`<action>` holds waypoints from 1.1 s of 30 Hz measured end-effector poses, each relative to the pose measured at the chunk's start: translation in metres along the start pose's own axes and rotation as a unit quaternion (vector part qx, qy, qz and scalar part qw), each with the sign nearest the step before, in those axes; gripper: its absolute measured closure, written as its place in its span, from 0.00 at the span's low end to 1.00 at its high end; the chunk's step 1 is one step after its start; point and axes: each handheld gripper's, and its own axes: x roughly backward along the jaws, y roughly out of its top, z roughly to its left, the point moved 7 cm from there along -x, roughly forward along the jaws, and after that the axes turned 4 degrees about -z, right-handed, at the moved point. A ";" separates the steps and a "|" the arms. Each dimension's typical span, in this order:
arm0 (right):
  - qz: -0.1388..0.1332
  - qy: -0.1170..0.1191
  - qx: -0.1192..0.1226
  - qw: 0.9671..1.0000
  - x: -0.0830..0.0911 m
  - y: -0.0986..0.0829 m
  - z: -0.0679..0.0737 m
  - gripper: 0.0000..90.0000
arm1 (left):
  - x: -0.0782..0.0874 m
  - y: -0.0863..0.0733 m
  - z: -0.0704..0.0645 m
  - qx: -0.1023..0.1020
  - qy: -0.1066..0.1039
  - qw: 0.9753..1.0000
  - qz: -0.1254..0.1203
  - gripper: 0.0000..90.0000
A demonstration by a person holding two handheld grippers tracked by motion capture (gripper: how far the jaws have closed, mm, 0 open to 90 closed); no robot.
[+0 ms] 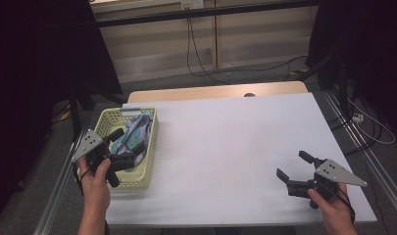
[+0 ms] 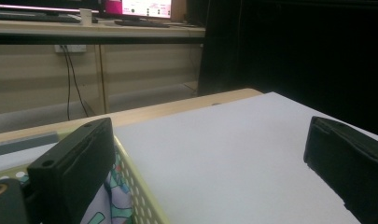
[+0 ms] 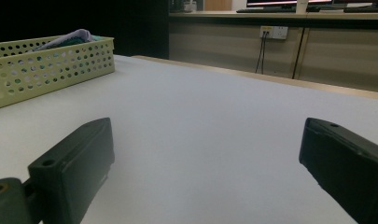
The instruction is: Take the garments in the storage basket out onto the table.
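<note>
Patterned cloth [image 1: 135, 134] lies lengthwise in the basket [image 1: 152, 147], seemingly just beyond the left gripper [image 1: 118, 149]'s wide fingers; right gripper [image 1: 294, 166] wide too.

This looks like a lab or test room: a white-covered wooden worktop [image 1: 245, 142] flanked by metal rails [image 1: 362, 142], black curtains [image 1: 39, 58], trailing black cables [image 1: 196, 54], and, seemingly, lit computer monitors [image 2: 147, 7] on a bench behind.

cloth [image 1: 135, 134]: partly hidden by left gripper [image 1: 118, 147] | basket [image 2: 139, 196]: cut off at bottom edge
</note>
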 end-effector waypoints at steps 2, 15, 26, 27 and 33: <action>0.000 0.000 0.000 1.000 0.000 0.000 0.000 0.03 | -0.002 0.002 0.002 0.001 0.000 1.000 -0.002 0.03; -0.001 0.001 -0.002 1.000 0.000 0.000 0.001 0.03 | -0.023 0.011 0.021 -0.001 0.012 1.000 0.012 0.03; 0.000 0.003 0.002 1.000 0.000 0.000 0.001 0.03 | -0.034 0.012 0.033 0.003 0.022 1.000 0.015 0.03; 0.000 0.004 0.002 1.000 0.000 0.000 0.001 0.03 | -0.035 0.011 0.034 0.005 0.023 1.000 0.015 0.03; 0.001 0.004 0.002 1.000 0.000 0.000 0.001 0.03 | -0.040 0.008 0.042 0.010 0.027 0.999 0.020 0.03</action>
